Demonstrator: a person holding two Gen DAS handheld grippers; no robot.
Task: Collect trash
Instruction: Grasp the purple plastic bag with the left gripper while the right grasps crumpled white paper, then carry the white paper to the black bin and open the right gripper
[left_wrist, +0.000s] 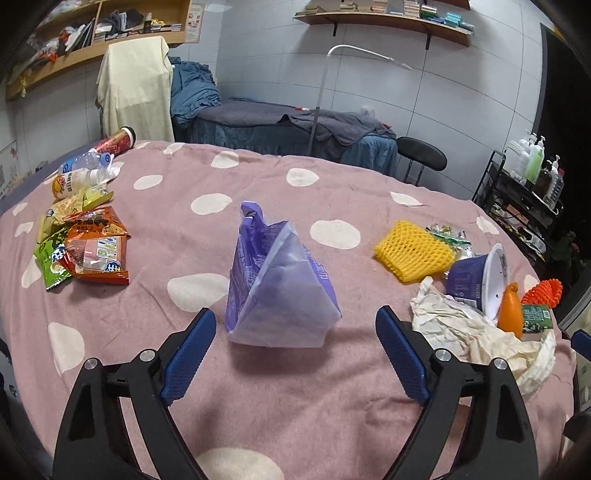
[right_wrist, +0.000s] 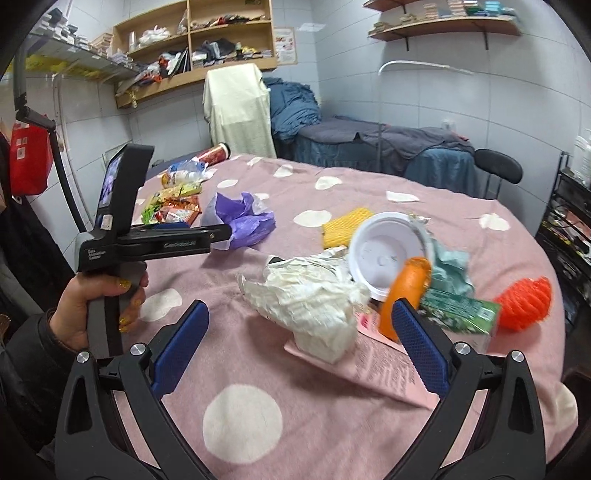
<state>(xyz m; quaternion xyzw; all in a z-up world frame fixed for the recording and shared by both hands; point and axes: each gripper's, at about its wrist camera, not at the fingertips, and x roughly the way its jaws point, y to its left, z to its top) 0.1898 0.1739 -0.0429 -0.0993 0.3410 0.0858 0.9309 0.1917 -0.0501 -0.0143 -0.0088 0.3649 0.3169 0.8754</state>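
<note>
A purple plastic bag (left_wrist: 280, 280) stands in the middle of the pink spotted bedspread (left_wrist: 258, 387); it also shows in the right wrist view (right_wrist: 240, 218). My left gripper (left_wrist: 295, 354) is open and empty just before the bag. My right gripper (right_wrist: 299, 347) is open and empty, its jaws on either side of a crumpled white paper (right_wrist: 314, 299). Behind the paper lie a white and purple cup (right_wrist: 388, 254), an orange bottle (right_wrist: 404, 291), a green carton (right_wrist: 458, 310), a yellow foam net (right_wrist: 343, 225) and an orange foam net (right_wrist: 524, 302).
Snack wrappers (left_wrist: 88, 247), plastic bottles (left_wrist: 81, 173) and a red can (left_wrist: 118, 142) lie at the far left of the bed. A pink leaflet (right_wrist: 384, 365) lies under the paper. A black stool (left_wrist: 421, 155) and a rack of bottles (left_wrist: 528, 184) stand beyond the bed.
</note>
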